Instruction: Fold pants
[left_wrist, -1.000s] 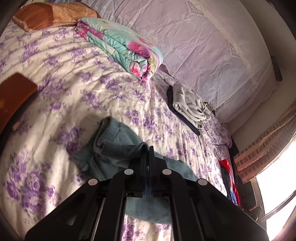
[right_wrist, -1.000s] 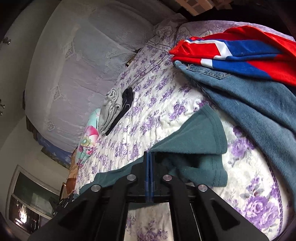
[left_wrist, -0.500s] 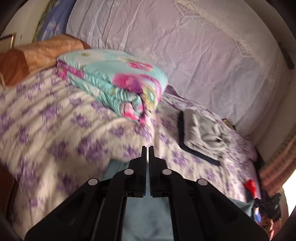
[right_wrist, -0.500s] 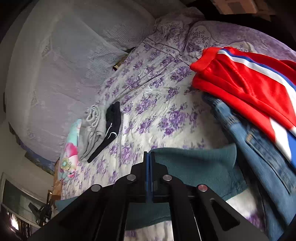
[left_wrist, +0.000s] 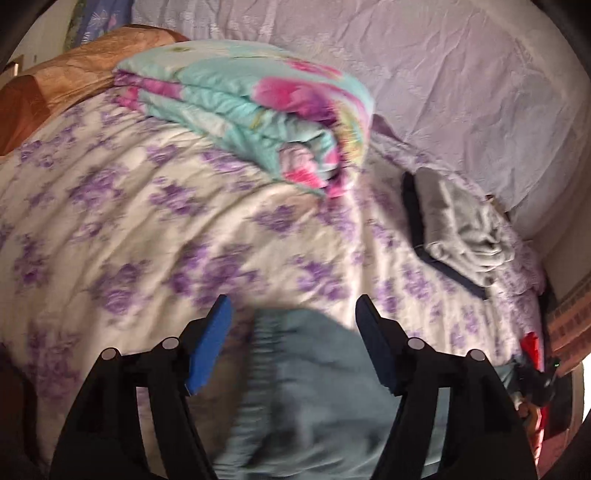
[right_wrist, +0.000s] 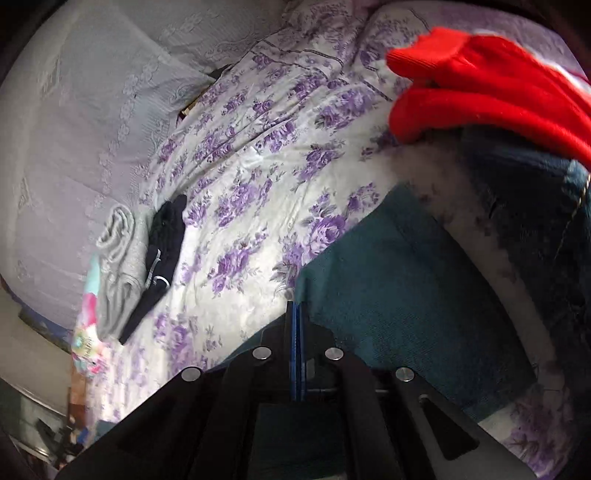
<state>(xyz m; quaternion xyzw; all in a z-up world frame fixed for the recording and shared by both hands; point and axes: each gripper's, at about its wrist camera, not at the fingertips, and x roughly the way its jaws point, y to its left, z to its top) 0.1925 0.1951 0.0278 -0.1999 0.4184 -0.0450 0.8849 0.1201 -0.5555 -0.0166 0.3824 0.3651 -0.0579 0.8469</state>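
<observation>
Left gripper (left_wrist: 293, 339) jaws spread wide, nothing between the blue pads (left_wrist: 208, 347); teal pants (left_wrist: 314, 398) lie under and just ahead of it on the floral bedsheet (left_wrist: 155, 229), view blurred. Right gripper (right_wrist: 296, 347) jaws pressed together, pads meeting; the pants (right_wrist: 399, 295) reach right up to the tips and dark cloth shows below the fingers, so it looks pinched on an edge, though the contact itself is hidden. Pants spread flat-ish in the right wrist view, one hemmed edge running toward the jeans (right_wrist: 535, 229) and red garment (right_wrist: 491, 96) at the far side. Judgement: soft knit or fleece, light, limp, no stiffness, will sag and drag on the sheet rather than slide; not fragile. Best hold at a thick hem or waistband edge, both layers pinched, near corners so the fold line stays straight. Risk: a thin pinch slips out. Further off: folded floral quilt (left_wrist: 266, 110), grey and dark folded clothes (left_wrist: 458, 229), lilac lace wall cover (left_wrist: 461, 74).
</observation>
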